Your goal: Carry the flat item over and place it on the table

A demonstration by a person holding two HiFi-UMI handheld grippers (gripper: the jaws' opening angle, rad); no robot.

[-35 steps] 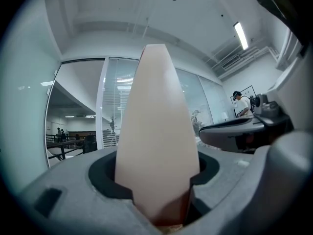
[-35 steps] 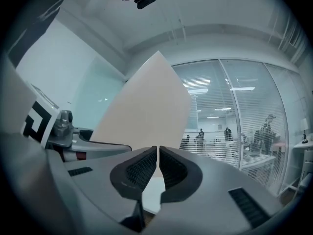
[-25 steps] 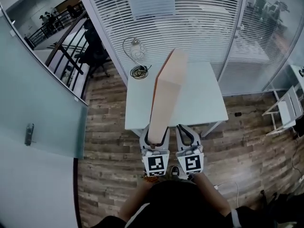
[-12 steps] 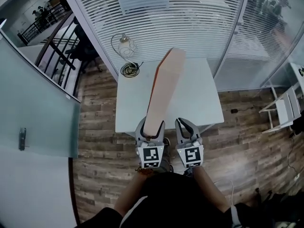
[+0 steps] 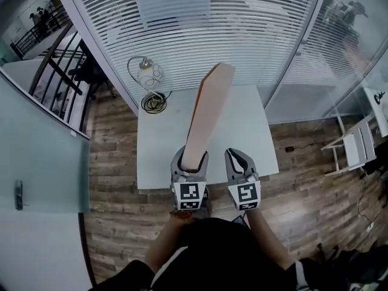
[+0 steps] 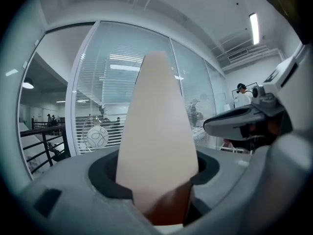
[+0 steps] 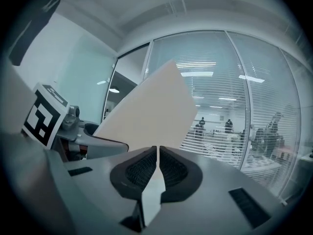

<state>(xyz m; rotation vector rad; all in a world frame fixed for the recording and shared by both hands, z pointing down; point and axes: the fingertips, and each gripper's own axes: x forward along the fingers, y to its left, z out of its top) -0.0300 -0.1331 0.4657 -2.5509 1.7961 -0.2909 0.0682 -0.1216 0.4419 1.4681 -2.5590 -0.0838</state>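
Observation:
The flat item (image 5: 207, 114) is a long tan board with an orange edge. My left gripper (image 5: 189, 157) is shut on its near end and holds it on edge, with the far end pointing out over the white table (image 5: 245, 123). In the left gripper view the flat item (image 6: 156, 131) fills the gap between the jaws and hides what lies ahead. My right gripper (image 5: 240, 159) hovers beside it over the table's near edge, shut and empty. In the right gripper view its jaws (image 7: 157, 153) meet with nothing between them, and the flat item (image 7: 146, 109) rises at the left.
A round wire lamp (image 5: 147, 74) and a coiled cable (image 5: 153, 102) sit at the table's far left corner. Glass walls with blinds (image 5: 200, 23) stand behind the table. A white rack (image 5: 354, 143) stands on the wood floor at the right.
The person has moved up to the table, so both grippers now hang over its near edge. The grip on the flat item and the shut right jaws are unchanged.

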